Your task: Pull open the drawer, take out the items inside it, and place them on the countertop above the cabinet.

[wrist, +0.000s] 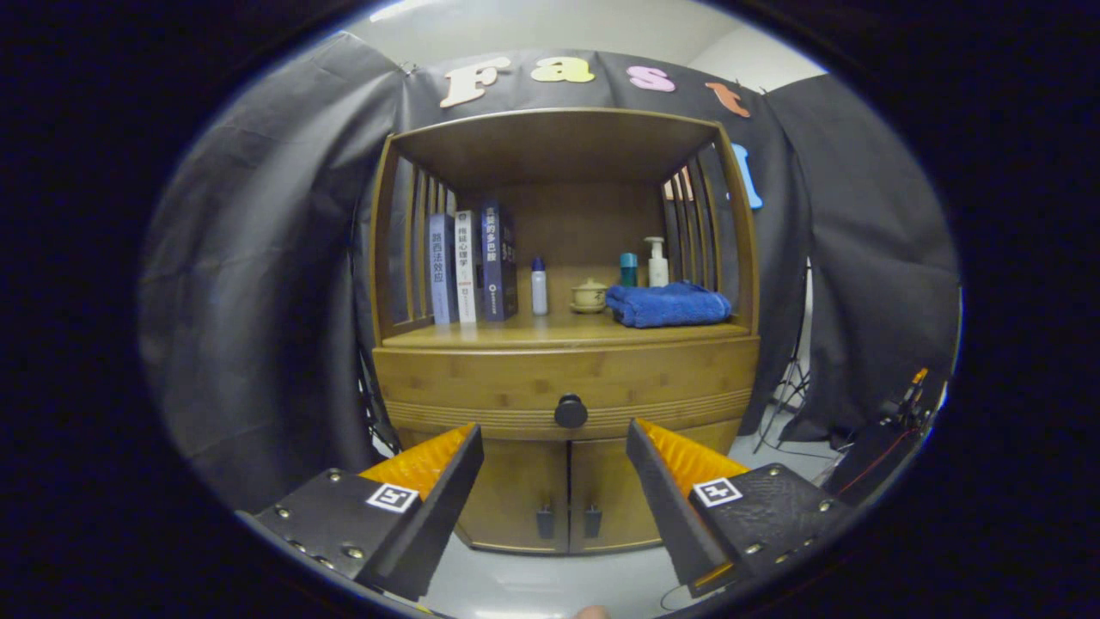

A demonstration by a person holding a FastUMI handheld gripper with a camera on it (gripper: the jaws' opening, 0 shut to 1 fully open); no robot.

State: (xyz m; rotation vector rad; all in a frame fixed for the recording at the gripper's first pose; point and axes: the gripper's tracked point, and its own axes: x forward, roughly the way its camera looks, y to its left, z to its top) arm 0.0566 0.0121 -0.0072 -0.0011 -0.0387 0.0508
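two fingers (554,447) spread; wooden drawer (567,383) closed, round dark knob (571,412).

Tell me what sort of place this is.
Probably a staged recording booth, not a real home: black cloth walls hang behind a lone bamboo cabinet with a closed drawer and round black knob. The open tongs are short of it.

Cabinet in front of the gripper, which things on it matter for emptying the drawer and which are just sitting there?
For the job:
drawer
drawer knob
countertop
gripper, open, short of the knob

Just there:
books
small bottle
lidded cup
blue towel
pump bottle
lower doors
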